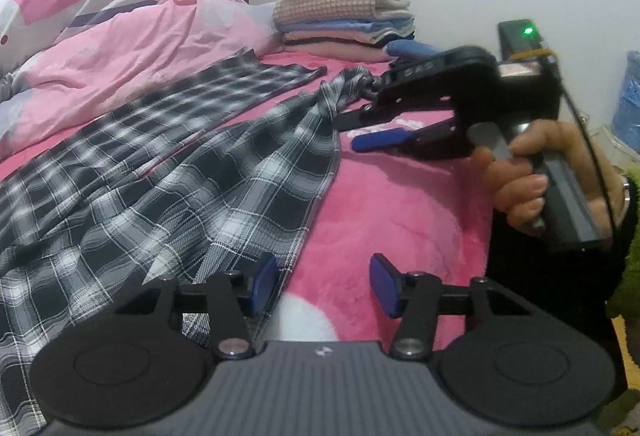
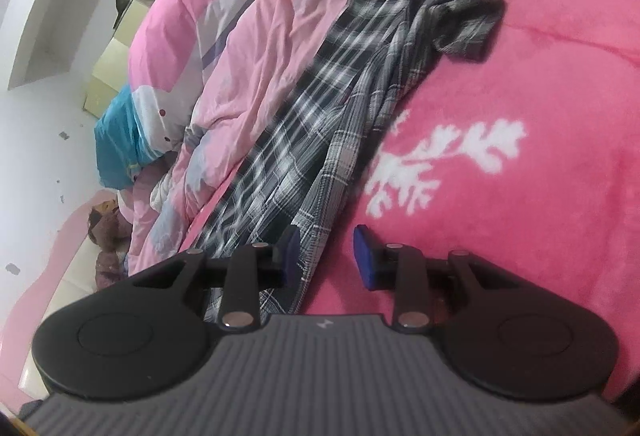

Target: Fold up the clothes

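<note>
The pink bed (image 1: pixel 400 212) shows no readable writing; white letters under the right gripper (image 1: pixel 360 124) are blurred. The black-and-white plaid shirt (image 1: pixel 180 172) lies crumpled across it, from 8 o'clock toward 1 o'clock. A stack of folded clothes (image 1: pixel 344 8) sits at 12. The left gripper (image 1: pixel 324 286) stands spread beside the hem, empty. The right one, jaws parted, touches the bunched cloth; grip unclear.

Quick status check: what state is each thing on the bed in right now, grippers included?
Plaid shirt: spread lengthwise on the bed, rumpled, not yet folded.
Clothes stack: folded, piled at the far end.
Duvet: bunched up beside the shirt.
Left hand-held gripper: open, at the shirt's edge.
Right hand-held gripper: open, at the shirt's edge.
</note>
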Demonstrator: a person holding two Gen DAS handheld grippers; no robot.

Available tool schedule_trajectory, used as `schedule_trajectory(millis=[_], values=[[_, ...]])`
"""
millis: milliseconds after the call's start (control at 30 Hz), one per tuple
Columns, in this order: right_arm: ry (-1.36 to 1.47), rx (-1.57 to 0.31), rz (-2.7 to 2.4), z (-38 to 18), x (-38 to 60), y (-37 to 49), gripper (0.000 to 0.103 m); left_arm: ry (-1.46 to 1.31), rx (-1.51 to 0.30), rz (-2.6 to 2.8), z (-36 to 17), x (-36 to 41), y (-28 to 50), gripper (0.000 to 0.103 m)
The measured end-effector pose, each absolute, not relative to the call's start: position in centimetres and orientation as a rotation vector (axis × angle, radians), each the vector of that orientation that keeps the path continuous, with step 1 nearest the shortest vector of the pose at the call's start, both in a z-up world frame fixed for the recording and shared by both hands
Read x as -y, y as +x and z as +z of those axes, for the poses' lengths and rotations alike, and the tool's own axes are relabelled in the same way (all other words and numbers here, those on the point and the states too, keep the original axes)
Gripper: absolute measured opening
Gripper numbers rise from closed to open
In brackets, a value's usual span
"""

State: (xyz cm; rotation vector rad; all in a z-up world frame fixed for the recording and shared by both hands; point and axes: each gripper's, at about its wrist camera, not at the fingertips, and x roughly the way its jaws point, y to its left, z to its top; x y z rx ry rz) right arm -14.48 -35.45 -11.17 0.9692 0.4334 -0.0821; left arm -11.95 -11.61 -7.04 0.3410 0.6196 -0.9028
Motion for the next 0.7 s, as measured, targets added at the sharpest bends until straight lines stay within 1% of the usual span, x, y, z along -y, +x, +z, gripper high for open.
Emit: schedule_trajectory(millis=[167,333,400,500,567,600,667,700], values=[[0.974,-0.423,-0.119,-10.9,36.3,-15.1,0.029,0.343,-0.614,-0.892,-7.3,11.5,-12.0,0.048],[0.935,-0.460,-0.112,-10.8,37.0,-13.2,0.030,0.342,-0.594,-0.882,-7.7,11.7,-12.0,0.047],[0.914,-0.476,-0.106,-10.8,37.2,-12.3,0.030,0.334,-0.591,-0.879,-7.8,11.7,-11.9,0.044],[0.909,-0.479,-0.093,-10.5,37.4,-11.3,0.030,0.316,-0.591,-0.873,-7.9,11.8,-11.5,0.036],[0.902,-0.477,-0.092,-10.4,37.4,-11.0,0.030,0.308,-0.591,-0.871,-7.9,11.8,-11.3,0.028],[0.895,-0.478,-0.096,-10.4,37.4,-10.8,0.030,0.304,-0.591,-0.871,-7.9,11.8,-11.3,0.026],[0.882,-0.481,-0.103,-10.4,37.2,-10.5,0.030,0.295,-0.591,-0.872,-8.0,11.8,-11.1,0.017],[0.875,-0.483,-0.107,-10.4,37.1,-10.3,0.029,0.290,-0.592,-0.872,-8.0,11.8,-11.0,0.015]])
